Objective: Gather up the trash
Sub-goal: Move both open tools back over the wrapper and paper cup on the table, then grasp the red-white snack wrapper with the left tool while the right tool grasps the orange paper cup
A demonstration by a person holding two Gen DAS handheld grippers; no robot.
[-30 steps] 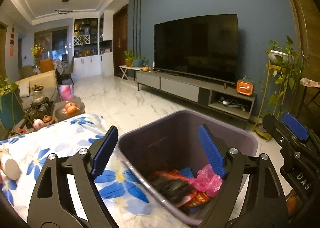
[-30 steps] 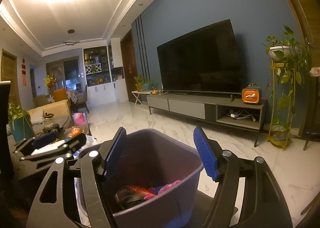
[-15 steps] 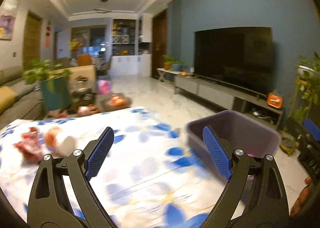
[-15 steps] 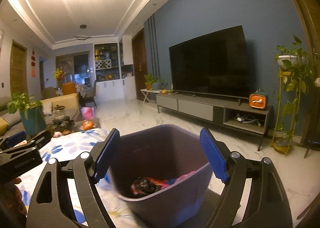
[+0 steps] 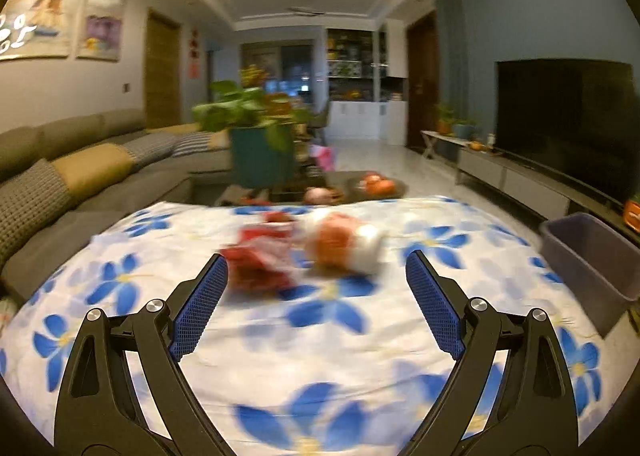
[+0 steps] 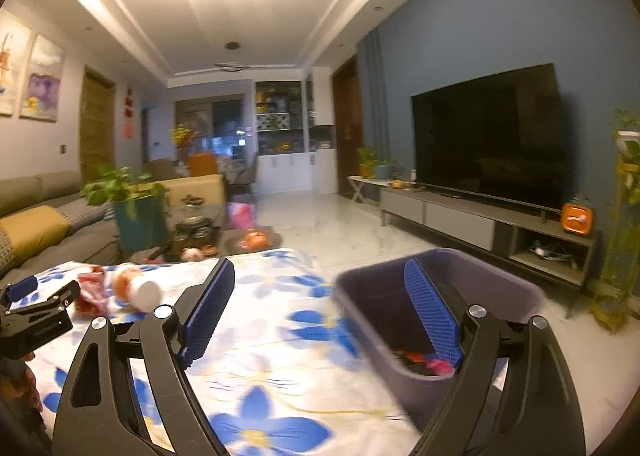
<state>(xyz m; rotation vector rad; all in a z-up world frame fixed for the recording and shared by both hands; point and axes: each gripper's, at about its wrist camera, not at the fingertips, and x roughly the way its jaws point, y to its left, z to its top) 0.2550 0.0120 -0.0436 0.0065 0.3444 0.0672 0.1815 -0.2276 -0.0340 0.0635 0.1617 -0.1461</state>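
Observation:
A red crumpled wrapper point(image 5: 258, 262) and an orange-and-white bottle point(image 5: 346, 242) lie blurred on the blue-flowered tablecloth point(image 5: 320, 336), just ahead of my open, empty left gripper point(image 5: 316, 304). Both show small in the right wrist view: wrapper point(image 6: 90, 292), bottle point(image 6: 138, 288). The purple trash bin point(image 6: 436, 308) holds several wrappers and stands at the table's right edge; it also shows in the left wrist view point(image 5: 592, 256). My right gripper point(image 6: 316, 312) is open and empty between table and bin. The left gripper's body point(image 6: 36, 320) shows at the left.
A coffee table with a teal plant pot point(image 5: 260, 160), jars and orange ornaments point(image 5: 376, 184) stands behind the table. A sofa point(image 5: 60, 184) runs along the left. A TV point(image 6: 484, 144) on a low console is at the right, with marble floor between.
My left gripper swung left, away from the bin, and now faces the wrapper and bottle. My right gripper also turned left, so the bin moved to its right side.

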